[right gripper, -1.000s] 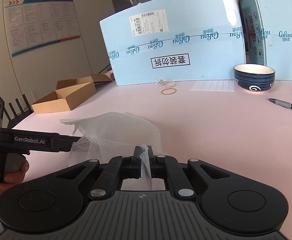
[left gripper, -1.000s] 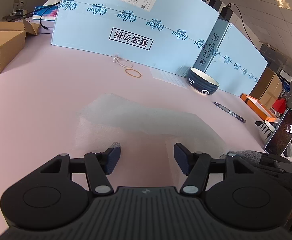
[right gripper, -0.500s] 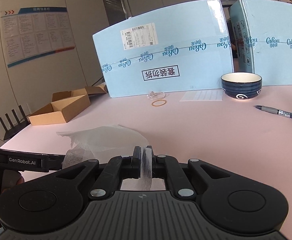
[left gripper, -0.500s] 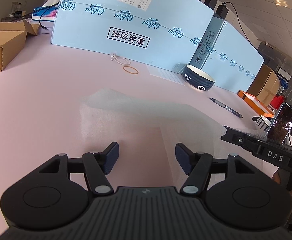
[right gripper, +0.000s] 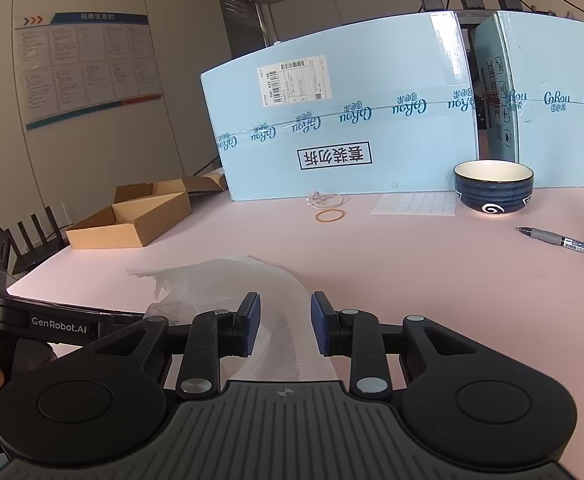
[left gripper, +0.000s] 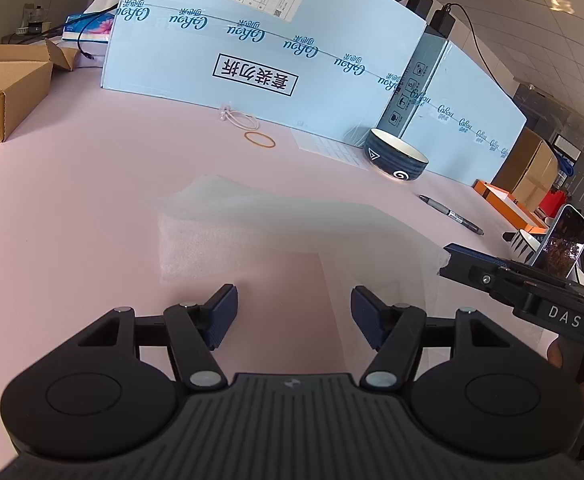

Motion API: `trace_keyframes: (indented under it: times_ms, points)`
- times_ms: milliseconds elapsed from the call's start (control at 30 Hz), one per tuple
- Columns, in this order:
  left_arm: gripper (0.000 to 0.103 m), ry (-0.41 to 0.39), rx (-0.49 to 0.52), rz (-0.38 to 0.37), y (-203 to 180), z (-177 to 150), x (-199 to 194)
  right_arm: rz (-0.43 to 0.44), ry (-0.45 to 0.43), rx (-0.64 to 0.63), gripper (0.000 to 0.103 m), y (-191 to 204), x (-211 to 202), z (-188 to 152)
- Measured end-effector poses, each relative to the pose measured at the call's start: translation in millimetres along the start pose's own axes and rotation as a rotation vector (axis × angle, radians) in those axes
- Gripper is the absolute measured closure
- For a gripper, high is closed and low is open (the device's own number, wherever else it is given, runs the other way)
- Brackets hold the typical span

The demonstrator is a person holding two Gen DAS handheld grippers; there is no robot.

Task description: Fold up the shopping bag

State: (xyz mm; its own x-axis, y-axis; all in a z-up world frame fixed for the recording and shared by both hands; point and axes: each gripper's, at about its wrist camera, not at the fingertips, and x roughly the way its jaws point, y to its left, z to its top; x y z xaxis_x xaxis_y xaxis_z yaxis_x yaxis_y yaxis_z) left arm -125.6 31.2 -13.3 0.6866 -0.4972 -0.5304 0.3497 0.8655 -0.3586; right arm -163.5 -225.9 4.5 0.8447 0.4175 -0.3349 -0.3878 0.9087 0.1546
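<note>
A thin translucent white shopping bag (left gripper: 275, 228) lies flat on the pink table (left gripper: 71, 200), folded into a bent strip. My left gripper (left gripper: 294, 314) is open and empty, just short of the bag's near edge. My right gripper (right gripper: 283, 324) is open above the bag's right end (right gripper: 247, 280), with the bag lying loose between and under its fingers. The right gripper's body (left gripper: 532, 292) shows at the right in the left wrist view, at the bag's corner. The left gripper's body (right gripper: 51, 320) shows at the left in the right wrist view.
Light blue cartons (left gripper: 271, 48) stand along the back. A dark blue bowl (left gripper: 396, 158), a pen (left gripper: 452, 214), a rubber band (left gripper: 259, 140), a white cord (left gripper: 237, 118) and a paper sheet (left gripper: 328, 146) lie beyond the bag. An open cardboard box (right gripper: 131, 216) sits far left. A phone (left gripper: 560, 240) stands at right.
My right gripper has opened and let go of the bag's end, which has dropped onto the table. My left gripper has stayed open and drawn back slightly.
</note>
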Motion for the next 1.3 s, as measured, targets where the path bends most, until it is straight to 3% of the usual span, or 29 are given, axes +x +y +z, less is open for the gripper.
trace_keyframes:
  times_ms: [267,333,500,567,633,667,900,1100,1200,1300]
  points:
    - [0.042,0.001,-0.005,-0.013,1.7,0.2,0.4,0.015,0.014,-0.148,0.071,17.6,-4.6,-3.8]
    - [0.042,0.000,-0.005,-0.014,2.0,-0.1,0.4,0.016,0.022,-0.191,0.065,22.2,-5.1,-5.2]
    - [0.042,0.002,-0.002,-0.013,0.8,0.2,0.3,0.026,0.033,-0.283,0.065,33.3,-2.2,-5.9]
    - [0.042,0.003,-0.005,-0.018,0.1,-0.5,-0.2,0.042,0.043,-0.284,0.070,36.0,2.7,-5.0]
    - [0.042,0.006,-0.006,-0.023,-1.0,-1.3,-1.3,0.041,0.061,-0.254,0.096,34.9,10.2,-5.4]
    - [0.042,0.007,-0.006,-0.026,-1.8,-1.8,-2.1,0.040,0.069,-0.233,0.098,33.1,13.6,-5.9]
    - [0.041,0.014,-0.006,-0.028,0.0,-5.7,-12.5,0.054,0.026,-0.016,0.100,4.0,10.3,-4.9]
    - [0.040,0.008,0.043,-0.085,-16.9,-8.3,-25.5,0.031,-0.010,0.027,0.100,-7.3,5.7,-1.9]
    - [0.040,-0.028,0.083,-0.122,-31.3,-5.5,-38.0,0.038,-0.012,0.022,0.100,-6.5,5.7,-1.6]
    - [0.038,-0.096,0.165,-0.204,-51.6,-0.3,-55.9,0.050,-0.016,0.022,0.100,-6.0,6.4,-1.9]
